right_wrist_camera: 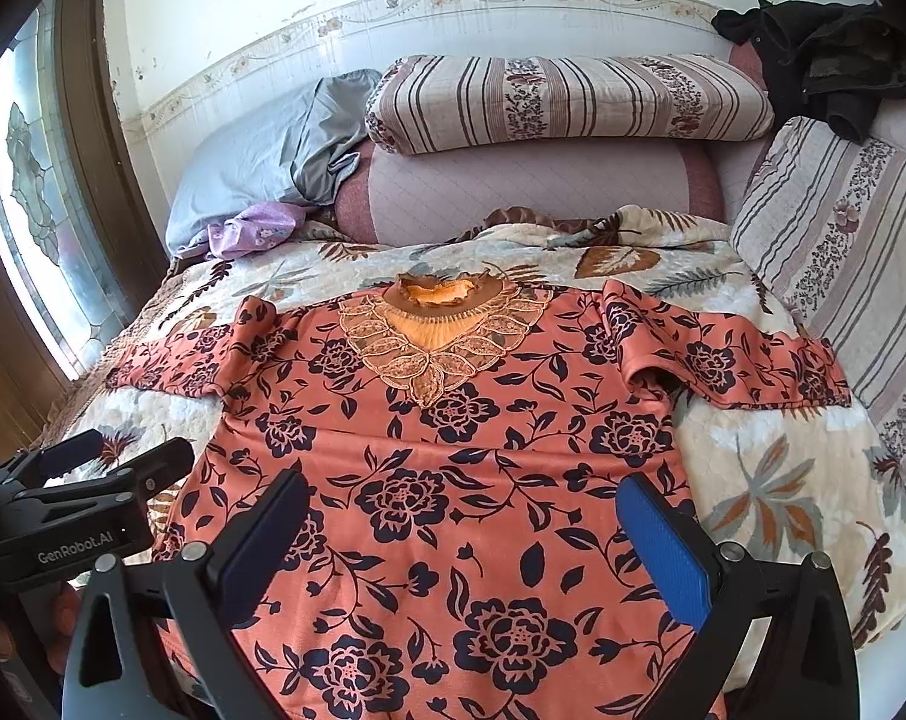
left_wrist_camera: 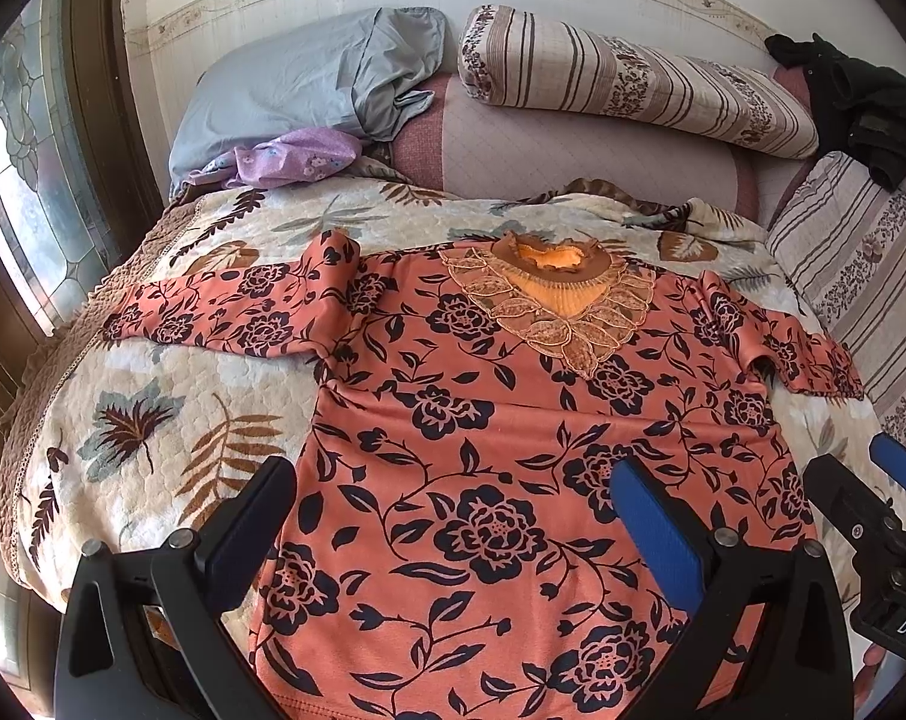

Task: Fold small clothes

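Nothing of the folding had been done when you reached this point. The orange floral top [left_wrist_camera: 483,450] lay spread face up on the leaf-print bedspread [left_wrist_camera: 141,414], its lace collar [left_wrist_camera: 549,294] at the far end toward the striped pillow [left_wrist_camera: 633,84] and its hem nearest you. Both sleeves stuck straight out from the body: the left sleeve [left_wrist_camera: 213,312] lay flat on the side of the top toward the window, while the right sleeve [right_wrist_camera: 729,360] on the other side had a small buckle at the shoulder.

Your left claw [left_wrist_camera: 453,516] stood spread wide above the lower part of the top, near its hem, holding nothing. Your right claw [right_wrist_camera: 459,534] was likewise spread and empty, above the same lower part and just beside the left one.

So every fold was still ahead of you, I judge: sleeves in over the body, then the body doubled. A purple garment [right_wrist_camera: 255,228] bunched beyond the top, by the grey pillow [right_wrist_camera: 261,162], may have been waiting too.
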A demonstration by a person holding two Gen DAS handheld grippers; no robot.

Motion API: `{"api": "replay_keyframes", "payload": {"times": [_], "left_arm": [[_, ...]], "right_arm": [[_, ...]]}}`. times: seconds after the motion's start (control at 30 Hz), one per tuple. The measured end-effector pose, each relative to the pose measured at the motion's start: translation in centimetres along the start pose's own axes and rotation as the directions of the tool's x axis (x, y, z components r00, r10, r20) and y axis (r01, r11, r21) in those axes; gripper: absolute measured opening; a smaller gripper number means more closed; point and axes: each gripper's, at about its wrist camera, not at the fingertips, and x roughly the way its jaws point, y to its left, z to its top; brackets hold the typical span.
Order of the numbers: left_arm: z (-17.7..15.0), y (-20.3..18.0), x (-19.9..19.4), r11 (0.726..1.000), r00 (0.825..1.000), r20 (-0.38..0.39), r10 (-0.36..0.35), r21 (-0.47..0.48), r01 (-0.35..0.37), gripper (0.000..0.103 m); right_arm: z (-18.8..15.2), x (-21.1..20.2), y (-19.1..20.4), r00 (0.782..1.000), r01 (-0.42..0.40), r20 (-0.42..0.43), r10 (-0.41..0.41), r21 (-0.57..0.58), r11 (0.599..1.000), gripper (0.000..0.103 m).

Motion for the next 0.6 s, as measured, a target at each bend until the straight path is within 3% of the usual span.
{"api": "replay_keyframes", "payload": {"times": [0.6], "left_arm": [[0.04, 0.1, -0.03, 1.0, 1.0, 0.0, -0.002, -0.004, 0.002, 0.103]], "right_arm": [[0.01, -0.04, 0.09, 1.0, -0.002, 0.005, 0.002, -0.008, 1.0, 0.103]]}}
